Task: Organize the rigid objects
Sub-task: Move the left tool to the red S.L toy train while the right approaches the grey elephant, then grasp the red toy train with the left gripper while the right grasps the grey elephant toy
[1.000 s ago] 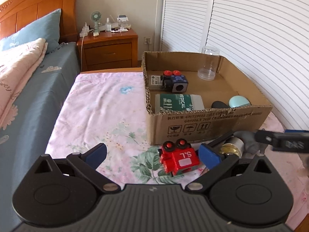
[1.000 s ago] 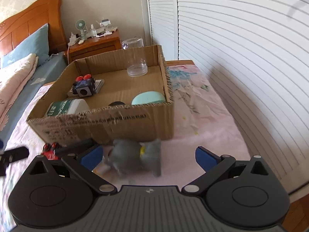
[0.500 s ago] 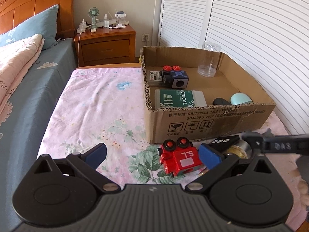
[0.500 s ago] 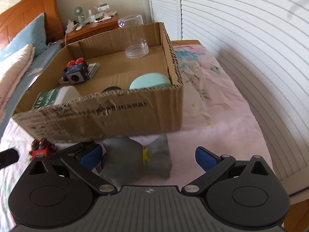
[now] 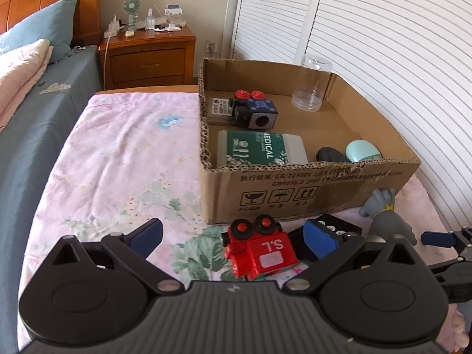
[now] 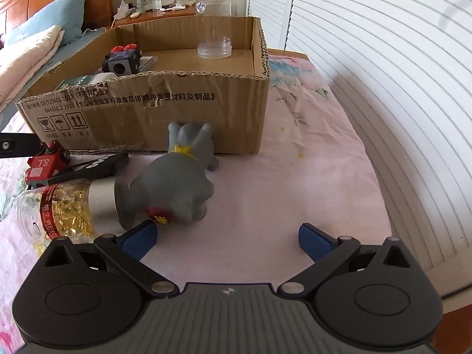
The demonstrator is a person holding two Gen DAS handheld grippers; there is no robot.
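Observation:
A cardboard box (image 5: 309, 188) (image 6: 153, 109) stands on the pink floral table. It holds a green medical pack (image 5: 259, 147), a dark toy block (image 5: 256, 112), a clear cup (image 5: 309, 88) and a mint case (image 5: 362, 152). In front of it lie a red toy train (image 5: 259, 253) (image 6: 44, 165), a black remote (image 5: 336, 224) (image 6: 94, 166), a grey dog figure (image 6: 180, 183) (image 5: 386, 218) and a capsule bottle (image 6: 67, 209). My left gripper (image 5: 233, 236) is open around the train. My right gripper (image 6: 227, 237) is open, just behind the dog.
A bed with blue sheet (image 5: 35, 124) and pillows lies left. A wooden nightstand (image 5: 147, 56) with a small fan stands behind. White louvred doors (image 5: 383, 44) run along the right. The table edge (image 6: 442, 265) is close on the right.
My right gripper has pulled back and lowered, so the dog and the bottle show in full. My left gripper has moved slightly closer to the train. Both stay open.

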